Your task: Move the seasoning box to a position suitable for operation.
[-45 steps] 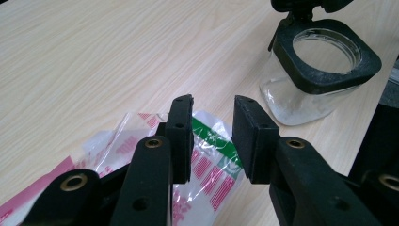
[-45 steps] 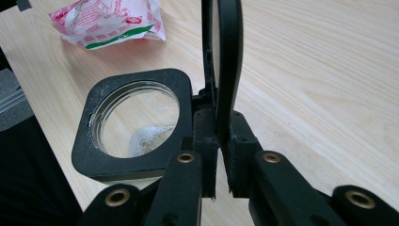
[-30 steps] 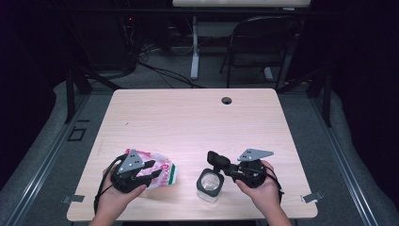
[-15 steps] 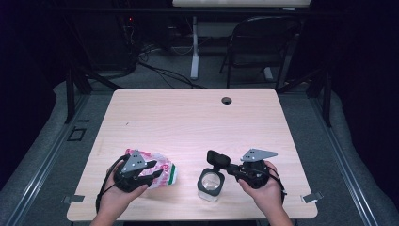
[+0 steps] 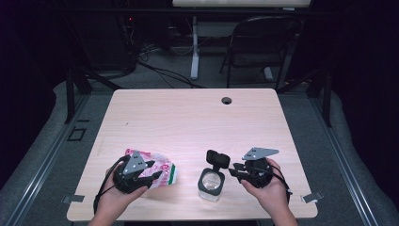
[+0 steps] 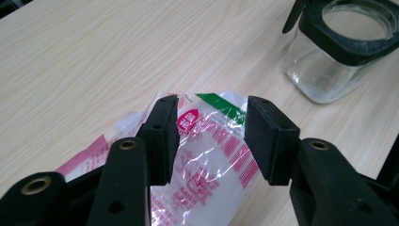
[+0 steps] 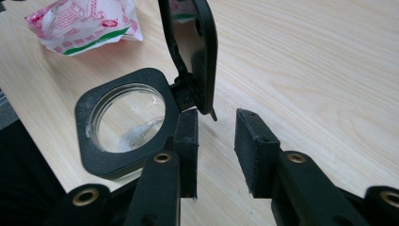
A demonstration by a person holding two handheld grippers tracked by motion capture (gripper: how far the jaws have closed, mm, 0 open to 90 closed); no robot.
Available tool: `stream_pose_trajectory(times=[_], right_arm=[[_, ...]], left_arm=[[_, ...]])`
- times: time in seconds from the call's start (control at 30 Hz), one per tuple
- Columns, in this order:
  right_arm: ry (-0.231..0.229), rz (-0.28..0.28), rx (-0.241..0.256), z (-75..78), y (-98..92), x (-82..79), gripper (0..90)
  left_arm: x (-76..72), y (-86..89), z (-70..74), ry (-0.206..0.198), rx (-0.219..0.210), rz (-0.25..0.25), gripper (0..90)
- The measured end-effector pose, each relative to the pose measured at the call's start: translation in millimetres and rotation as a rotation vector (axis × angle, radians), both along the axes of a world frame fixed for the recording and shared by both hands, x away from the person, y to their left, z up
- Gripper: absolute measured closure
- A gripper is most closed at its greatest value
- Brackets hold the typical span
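Standing open-lidded, glass jar [image 7: 124,120] holding faint white residue, snack packet [image 6: 207,155] between left gripper's [image 6: 211,136] spread jaws, right gripper's [image 7: 216,141] jaws apart.

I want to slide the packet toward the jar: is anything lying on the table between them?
Nothing: in the high view, bare table separates the packet and the jar.

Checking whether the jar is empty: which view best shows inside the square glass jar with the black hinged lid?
The right gripper view: it looks down through the square glass jar's open mouth. The left gripper view shows its side wall; the high view shows it small.
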State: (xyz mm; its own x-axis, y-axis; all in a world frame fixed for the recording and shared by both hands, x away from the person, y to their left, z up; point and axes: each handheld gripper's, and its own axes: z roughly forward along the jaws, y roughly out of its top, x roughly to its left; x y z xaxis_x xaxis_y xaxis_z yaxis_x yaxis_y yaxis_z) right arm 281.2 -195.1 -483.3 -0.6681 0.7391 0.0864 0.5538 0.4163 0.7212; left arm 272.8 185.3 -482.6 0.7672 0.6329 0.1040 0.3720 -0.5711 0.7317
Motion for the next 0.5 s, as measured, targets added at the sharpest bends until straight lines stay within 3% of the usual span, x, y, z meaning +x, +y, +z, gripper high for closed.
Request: stream_pose_trajectory(times=[0.17, 0.33, 0.43, 0.5], right_arm=[[-0.019, 0.007, -0.009, 14.6, 1.4, -9.5, 64.5], [-0.03, 0.009, -0.013, 15.9, 4.7, -10.9, 60.1], [-0.029, 0.002, -0.006, 12.4, 5.1, -10.0, 56.9], [-0.029, -0.003, -0.006, 12.2, 4.9, -9.8, 56.0]], left_arm=[[-8.4, 4.2, -10.6, 0.009, -0.019, -0.01, 50.6], [-12.5, -0.4, -25.2, 0.016, -0.017, -0.028, 45.7], [-17.5, -5.9, -33.7, 0.016, 0.04, -0.049, 43.3], [-19.0, -7.1, -35.6, 0.018, 0.055, -0.056, 43.1]])
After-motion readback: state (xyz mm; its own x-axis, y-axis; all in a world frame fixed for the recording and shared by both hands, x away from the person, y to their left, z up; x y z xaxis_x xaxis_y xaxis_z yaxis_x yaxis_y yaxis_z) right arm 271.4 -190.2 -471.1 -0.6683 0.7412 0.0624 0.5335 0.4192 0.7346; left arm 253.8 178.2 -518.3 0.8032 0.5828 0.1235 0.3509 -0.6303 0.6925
